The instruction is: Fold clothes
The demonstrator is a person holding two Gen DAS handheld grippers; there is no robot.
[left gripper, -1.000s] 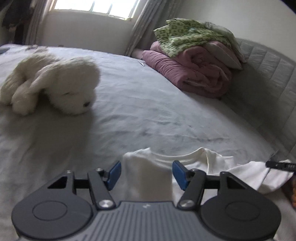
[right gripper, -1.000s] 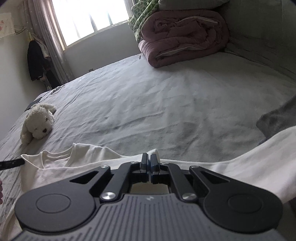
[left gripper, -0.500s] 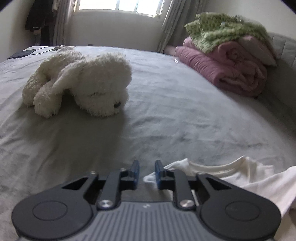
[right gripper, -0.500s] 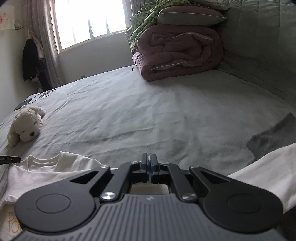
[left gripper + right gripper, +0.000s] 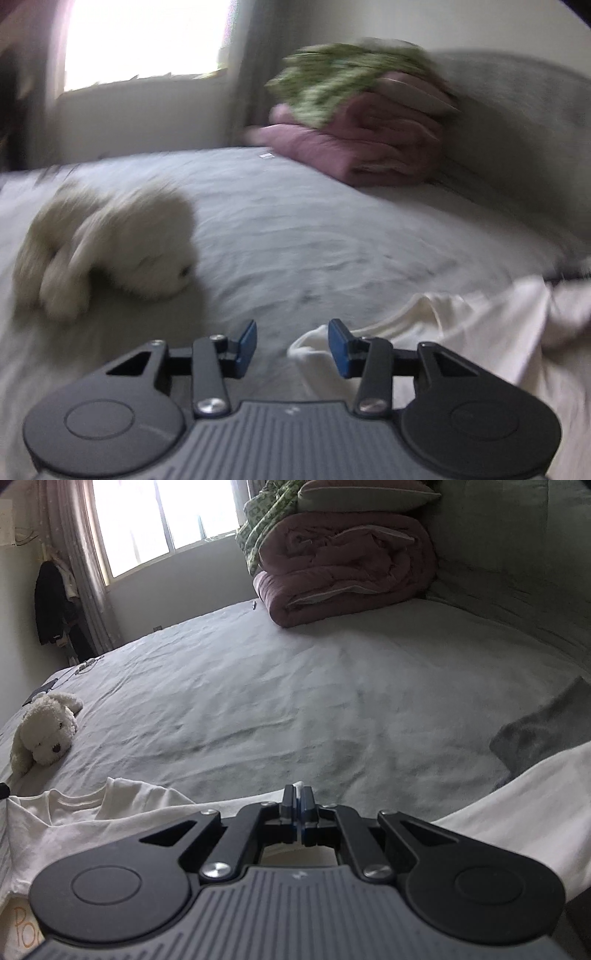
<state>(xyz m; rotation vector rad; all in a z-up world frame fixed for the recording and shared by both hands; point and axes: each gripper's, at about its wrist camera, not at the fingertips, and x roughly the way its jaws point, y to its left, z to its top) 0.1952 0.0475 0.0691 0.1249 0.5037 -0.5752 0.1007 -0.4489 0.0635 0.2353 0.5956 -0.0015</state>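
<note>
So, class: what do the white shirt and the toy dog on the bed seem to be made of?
Shirt: soft matte knit, probably cotton; it drapes and creases limply. Toy dog: cream plush, likely synthetic; its surface is fuzzy and shaggy.

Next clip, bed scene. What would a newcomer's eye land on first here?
Probably the white T-shirt spread across the near edge of the grey bed, with the right gripper shut on a fold of it. The left gripper is opening beside the shirt's edge, gripping nothing. Next, the white plush dog at the left and the pink quilt stack by the headboard.
</note>
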